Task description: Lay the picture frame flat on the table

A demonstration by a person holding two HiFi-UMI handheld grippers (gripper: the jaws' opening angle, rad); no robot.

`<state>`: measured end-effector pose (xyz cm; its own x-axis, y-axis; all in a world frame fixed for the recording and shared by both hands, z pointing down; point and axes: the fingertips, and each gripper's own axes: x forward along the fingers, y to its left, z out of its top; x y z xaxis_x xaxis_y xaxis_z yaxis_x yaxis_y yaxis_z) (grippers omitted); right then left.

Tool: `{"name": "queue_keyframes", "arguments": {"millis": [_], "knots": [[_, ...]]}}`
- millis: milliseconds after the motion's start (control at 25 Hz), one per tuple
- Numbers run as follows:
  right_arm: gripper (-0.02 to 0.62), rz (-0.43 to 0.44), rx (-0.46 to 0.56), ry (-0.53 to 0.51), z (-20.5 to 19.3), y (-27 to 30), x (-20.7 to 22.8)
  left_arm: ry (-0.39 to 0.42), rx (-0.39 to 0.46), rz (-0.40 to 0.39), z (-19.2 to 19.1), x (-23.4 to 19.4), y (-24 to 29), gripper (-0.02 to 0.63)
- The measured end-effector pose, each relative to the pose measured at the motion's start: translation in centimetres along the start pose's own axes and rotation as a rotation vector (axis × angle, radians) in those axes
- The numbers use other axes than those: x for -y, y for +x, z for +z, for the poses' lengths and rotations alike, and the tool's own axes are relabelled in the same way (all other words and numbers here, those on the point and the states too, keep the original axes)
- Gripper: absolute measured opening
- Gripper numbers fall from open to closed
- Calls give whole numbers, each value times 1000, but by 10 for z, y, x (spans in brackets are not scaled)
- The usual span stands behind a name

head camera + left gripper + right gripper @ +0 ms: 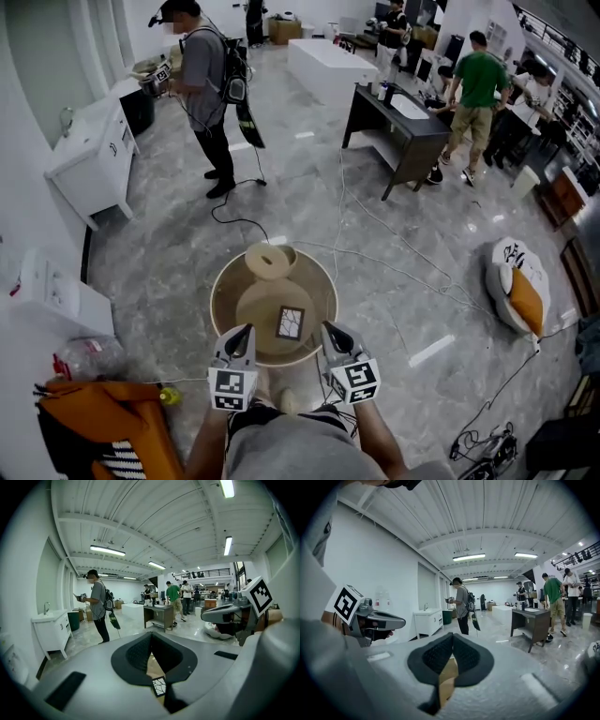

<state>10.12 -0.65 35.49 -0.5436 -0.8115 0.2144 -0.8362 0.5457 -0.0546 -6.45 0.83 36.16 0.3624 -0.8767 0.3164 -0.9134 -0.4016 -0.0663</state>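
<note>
The frame (pixel 290 322) lies flat on the round bench (pixel 223 283), a little toward the near edge and just right of its middle, its dark border around a pale, crackle-patterned face. A beige disc (pixel 271 261) sits at the bench's far edge. The left tongs (pixel 247 329) and right tongs (pixel 327 328) hang over the near edge, one on each side of the frame and apart from it. Both are closed tip to tip with nothing between the pads.
</note>
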Motion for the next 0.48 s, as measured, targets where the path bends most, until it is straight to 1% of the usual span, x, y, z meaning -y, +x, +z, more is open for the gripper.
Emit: {"name": "queue_keyframes", "arguments": {"millis": [160, 280, 480], "knots": [[0, 4, 10, -18, -1, -17, -16, -2, 10, 2, -4, 6, -22, 17], [0, -11, 16, -26, -6, -30, -24, 7, 15, 2, -8, 12, -36, 17], [0, -10, 20, -16, -9, -39, -32, 6, 25, -5, -7, 15, -49, 17]]}}
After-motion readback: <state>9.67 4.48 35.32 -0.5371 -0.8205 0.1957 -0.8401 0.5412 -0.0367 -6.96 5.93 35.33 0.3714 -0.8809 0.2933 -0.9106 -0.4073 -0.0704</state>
